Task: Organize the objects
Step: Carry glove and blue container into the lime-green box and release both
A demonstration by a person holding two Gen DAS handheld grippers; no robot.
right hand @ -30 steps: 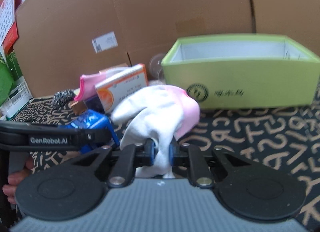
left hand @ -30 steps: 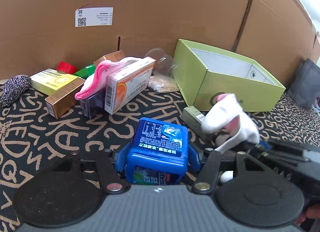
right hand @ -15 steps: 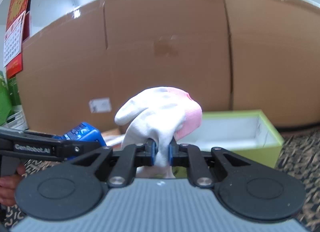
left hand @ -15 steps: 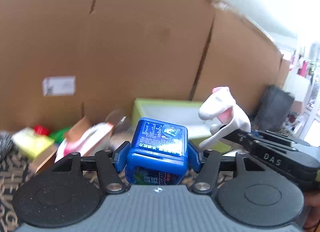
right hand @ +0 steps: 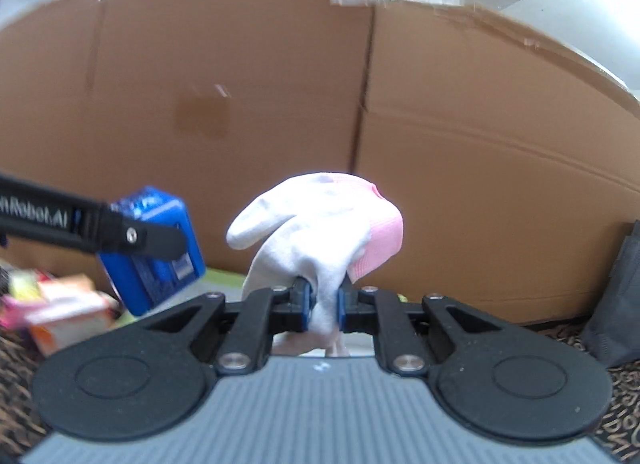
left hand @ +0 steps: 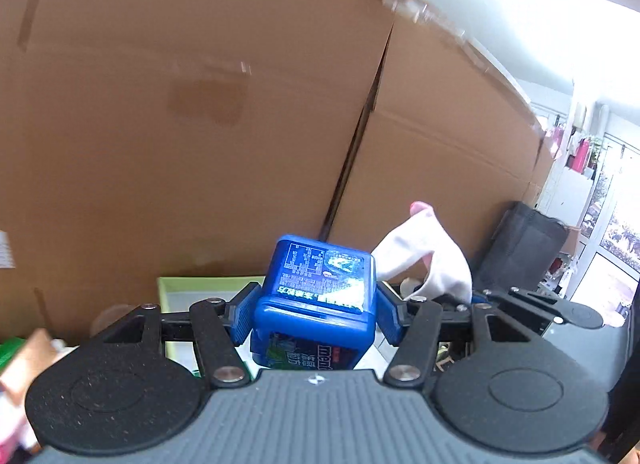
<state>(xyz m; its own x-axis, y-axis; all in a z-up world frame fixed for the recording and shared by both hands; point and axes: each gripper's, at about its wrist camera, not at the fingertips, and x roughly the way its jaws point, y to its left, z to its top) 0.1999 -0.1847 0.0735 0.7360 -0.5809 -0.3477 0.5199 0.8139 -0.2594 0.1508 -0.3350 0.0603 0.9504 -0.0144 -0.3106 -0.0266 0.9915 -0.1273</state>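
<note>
Left gripper [left hand: 316, 314]: its fingers [left hand: 242, 314] are closed against the two sides of a blue box, spread only as wide as the box. The grip sits about halfway up the box, which appears firm enough for carrying.

Blue box [left hand: 320, 304]: held clear of the worktop, squarish in outline. Its printed face is turned up and toward the camera, and it leans slightly away. Long axis: cannot tell, as the box looks near-cubic. From the right wrist view the same box [right hand: 160, 248] hangs tilted, one corner lowest.

Right gripper [right hand: 323, 310]: its fingers [right hand: 303, 310] are nearly together, pinching a narrow fold of a white and pink glove.

Glove [right hand: 320, 236]: lifted off the worktop and gripped low, so the body stands up above the fingers and flops over. Long axis roughly upright; the white fingertips droop to the left, and the pink cuff bulges to the right.

Relative position: the two held items are near each other, apart, at similar height.

Green box [left hand: 200, 288]: open-topped, just beyond and below both grippers. Judged the likely destination, which would explain why both loads are raised above its rim.

Clutter [right hand: 60, 304]: blurred cartons at lower left on the patterned worktop [right hand: 616, 424].

Cardboard wall [right hand: 480, 144]: farthest, closing the background.
</note>
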